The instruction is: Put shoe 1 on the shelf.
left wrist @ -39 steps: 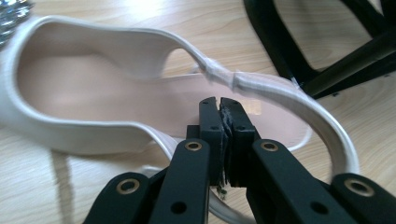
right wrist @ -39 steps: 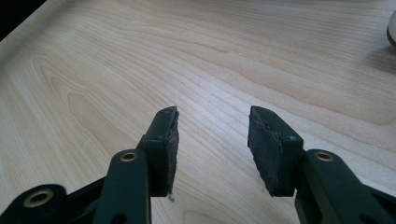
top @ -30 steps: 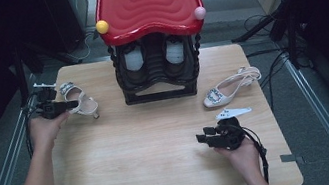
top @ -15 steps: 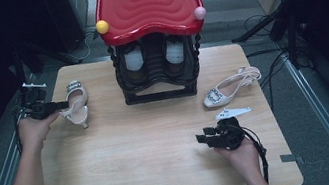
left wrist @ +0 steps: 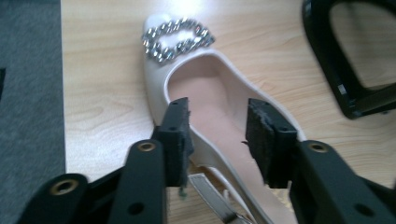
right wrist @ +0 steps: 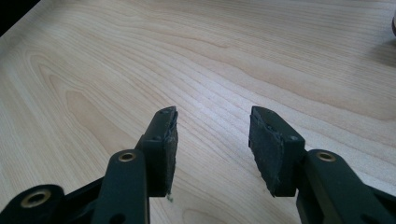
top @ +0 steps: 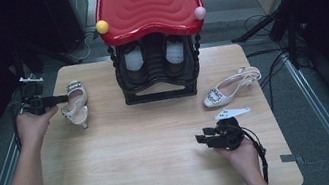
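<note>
My left gripper (top: 59, 98) at left edge of high frame, fingers (left wrist: 175, 135) just been opening, now wide apart around heel end of cream shoe (top: 74, 103), pads not pressing as far as I see. Shoe lies on worktop (top: 151, 145), left-centre of frame, jewelled buckle (left wrist: 176, 38) at toe pointing to top. My right gripper (top: 203, 140) at lower right, fingers (right wrist: 163, 144) wide open, nothing between them, bare wood below. Second cream shoe (top: 230, 87) at right, beside black-and-red stand (top: 152, 33).
</note>
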`<action>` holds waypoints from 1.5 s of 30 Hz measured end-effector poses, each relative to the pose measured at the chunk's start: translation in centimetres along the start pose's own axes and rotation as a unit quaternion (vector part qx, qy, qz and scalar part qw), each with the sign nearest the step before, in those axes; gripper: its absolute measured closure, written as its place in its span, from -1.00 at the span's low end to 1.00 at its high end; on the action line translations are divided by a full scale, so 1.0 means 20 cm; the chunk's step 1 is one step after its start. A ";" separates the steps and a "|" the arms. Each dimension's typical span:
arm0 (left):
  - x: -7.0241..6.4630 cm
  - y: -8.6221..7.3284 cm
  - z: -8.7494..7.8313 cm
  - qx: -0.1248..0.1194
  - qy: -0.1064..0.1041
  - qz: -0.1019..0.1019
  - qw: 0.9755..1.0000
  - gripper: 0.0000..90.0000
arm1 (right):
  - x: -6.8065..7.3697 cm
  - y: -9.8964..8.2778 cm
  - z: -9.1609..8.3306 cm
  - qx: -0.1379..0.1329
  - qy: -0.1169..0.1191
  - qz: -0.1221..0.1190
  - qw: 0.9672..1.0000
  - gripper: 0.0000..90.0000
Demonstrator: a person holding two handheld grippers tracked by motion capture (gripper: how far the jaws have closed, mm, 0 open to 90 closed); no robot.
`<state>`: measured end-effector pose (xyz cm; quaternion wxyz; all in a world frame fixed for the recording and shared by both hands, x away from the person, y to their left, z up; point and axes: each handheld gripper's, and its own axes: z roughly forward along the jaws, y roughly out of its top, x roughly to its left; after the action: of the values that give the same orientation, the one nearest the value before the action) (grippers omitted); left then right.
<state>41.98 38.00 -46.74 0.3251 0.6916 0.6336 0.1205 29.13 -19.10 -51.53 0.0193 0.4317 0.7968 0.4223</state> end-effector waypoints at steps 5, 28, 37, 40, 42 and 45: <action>0.01 -0.03 0.09 0.011 0.011 -0.019 1.000 0.22 | 0.00 0.00 0.00 0.001 -0.001 0.000 1.000 0.17; 0.10 -0.09 0.15 0.021 -0.003 -0.081 0.996 0.95 | -0.01 0.00 0.00 -0.001 -0.005 0.010 1.000 0.12; 0.04 -0.09 0.07 0.013 -0.062 -0.076 0.995 0.95 | -0.01 0.01 0.00 -0.001 -0.003 0.008 1.000 0.11; 0.01 -0.10 0.02 -0.002 -0.082 -0.081 0.993 0.95 | -0.01 0.02 0.01 -0.003 -0.001 0.004 1.000 0.10; -0.01 -0.12 -0.01 0.000 -0.087 -0.072 0.994 0.95 | -0.01 0.03 0.02 -0.005 0.000 0.001 1.000 0.10; -0.05 -0.15 -0.04 0.003 -0.086 -0.059 0.995 0.95 | 0.00 0.05 0.03 -0.008 0.002 -0.004 1.000 0.10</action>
<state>39.07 37.29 -47.71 0.3828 0.6618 0.6433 0.0398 30.01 -18.44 -51.33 0.0231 0.4278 0.7950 0.4294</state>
